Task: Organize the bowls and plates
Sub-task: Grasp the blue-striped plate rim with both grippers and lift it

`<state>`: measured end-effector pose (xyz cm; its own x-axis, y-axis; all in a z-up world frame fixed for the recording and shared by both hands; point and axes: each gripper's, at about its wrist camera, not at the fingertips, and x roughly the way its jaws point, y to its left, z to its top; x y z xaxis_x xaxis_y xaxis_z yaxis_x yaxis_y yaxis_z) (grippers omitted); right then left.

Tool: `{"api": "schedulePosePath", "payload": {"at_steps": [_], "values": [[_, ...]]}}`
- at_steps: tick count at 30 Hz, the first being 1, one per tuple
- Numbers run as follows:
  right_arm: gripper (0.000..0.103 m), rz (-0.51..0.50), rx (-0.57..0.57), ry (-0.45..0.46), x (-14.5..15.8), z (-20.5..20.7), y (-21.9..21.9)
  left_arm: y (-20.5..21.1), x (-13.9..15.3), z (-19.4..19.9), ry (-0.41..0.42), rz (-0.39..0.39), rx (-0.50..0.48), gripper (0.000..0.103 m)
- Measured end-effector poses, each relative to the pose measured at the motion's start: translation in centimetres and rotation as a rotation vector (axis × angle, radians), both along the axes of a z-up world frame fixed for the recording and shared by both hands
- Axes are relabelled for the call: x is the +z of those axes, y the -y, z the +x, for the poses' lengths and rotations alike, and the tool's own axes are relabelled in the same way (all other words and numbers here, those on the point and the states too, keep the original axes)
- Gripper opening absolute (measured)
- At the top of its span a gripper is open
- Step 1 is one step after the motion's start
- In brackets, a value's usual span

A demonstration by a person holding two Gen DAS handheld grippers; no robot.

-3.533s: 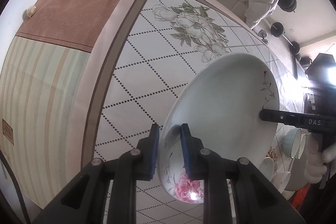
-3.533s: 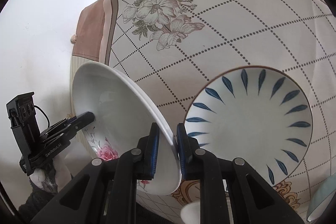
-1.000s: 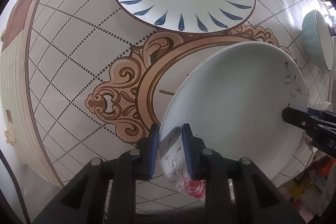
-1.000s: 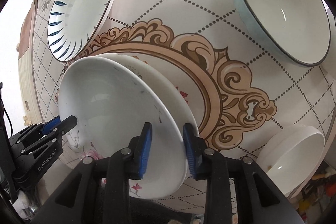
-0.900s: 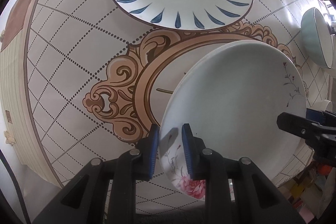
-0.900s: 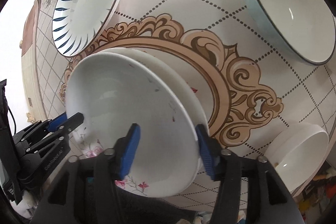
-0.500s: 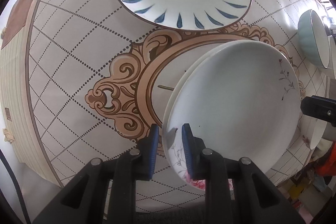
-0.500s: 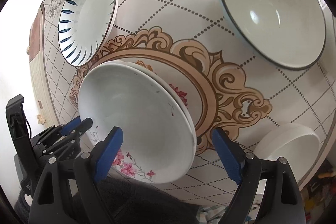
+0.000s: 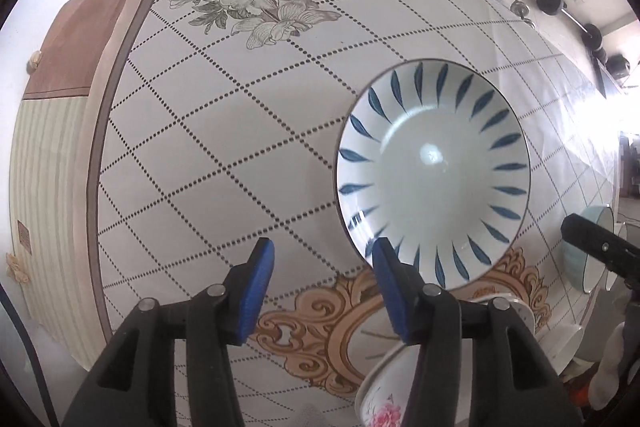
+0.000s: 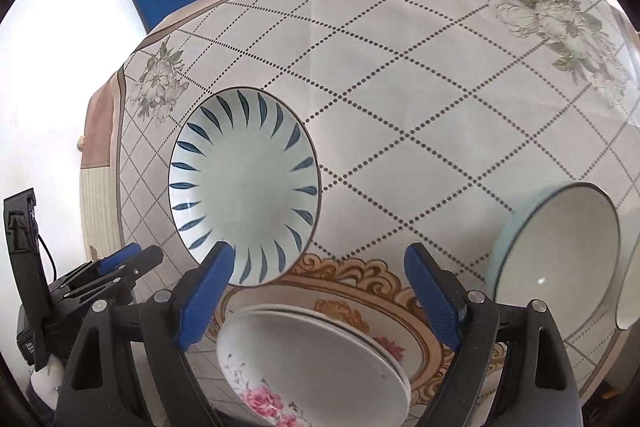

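Floral plate (image 10: 316,363) released, now stacked on its twin at lower centre. Left gripper (image 9: 320,291) jaws have just been opening, nothing between; right gripper (image 10: 320,291) spread wide, empty. Blue-leaf plate (image 10: 244,193), mid-left, judged next for stacking.

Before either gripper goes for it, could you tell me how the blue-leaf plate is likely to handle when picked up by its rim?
The blue-leaf plate looks like glazed ceramic, so probably stiff, fragile and fairly heavy for its size. Its glossy surface shows a bright highlight, so the rim may slip between fingers. It lies flat on the tablecloth, unlikely to roll or tip.
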<state>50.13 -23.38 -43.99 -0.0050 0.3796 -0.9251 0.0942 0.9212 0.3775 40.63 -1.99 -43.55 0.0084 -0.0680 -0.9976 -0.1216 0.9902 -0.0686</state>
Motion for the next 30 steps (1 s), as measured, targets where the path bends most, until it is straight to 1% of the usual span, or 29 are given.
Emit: {"api": "schedulePosePath", "payload": {"at_steps": [3,7,10,13,15,16,21,23,25,26,27,28,30], "values": [[0.089,0.026,-0.037,-0.046,-2.5,1.4,-0.6,-1.1,-1.3,2.4,-0.010,-0.033,0.005,0.051],[0.089,0.061,-0.078,-0.083,-4.6,2.3,-1.2,-1.7,-2.6,5.0,-0.028,-0.042,-0.015,0.051],[0.089,0.076,-0.091,-0.097,-5.4,2.7,-1.5,-2.3,-3.3,7.3,-0.058,-0.050,-0.023,0.051],[0.089,0.092,-0.096,-0.106,-5.9,3.1,-1.8,-2.4,-4.2,8.0,-0.082,-0.059,-0.022,0.051],[0.089,0.090,-0.101,-0.112,-6.4,3.4,-2.1,-2.6,-4.9,8.9,-0.096,-0.080,-0.019,0.051],[0.089,0.093,-0.105,-0.117,-6.6,3.5,-2.2,-2.6,-4.9,8.7,-0.099,-0.080,-0.023,0.051],[0.088,0.127,-0.126,-0.145,-7.2,3.9,-2.2,-1.3,-5.9,10.4,-0.087,-0.086,-0.091,0.051],[0.084,0.139,-0.119,-0.144,-7.2,4.1,-2.4,-0.6,-6.1,10.6,-0.086,-0.090,-0.115,0.047],[0.074,0.158,-0.126,-0.155,-7.3,4.2,-2.4,0.0,-6.4,10.8,-0.087,-0.094,-0.133,0.041],[0.072,0.157,-0.128,-0.156,-7.4,4.3,-2.5,0.2,-6.6,10.9,-0.090,-0.093,-0.140,0.037],[0.070,0.159,-0.126,-0.151,-7.3,4.3,-2.6,0.7,-6.9,11.0,-0.091,-0.101,-0.144,0.035],[0.064,0.164,-0.124,-0.152,-7.4,4.4,-2.7,0.8,-6.9,11.1,-0.090,-0.106,-0.148,0.034],[0.063,0.166,-0.127,-0.155,-7.5,4.6,-2.9,1.3,-7.1,11.2,-0.091,-0.110,-0.155,0.033]]}}
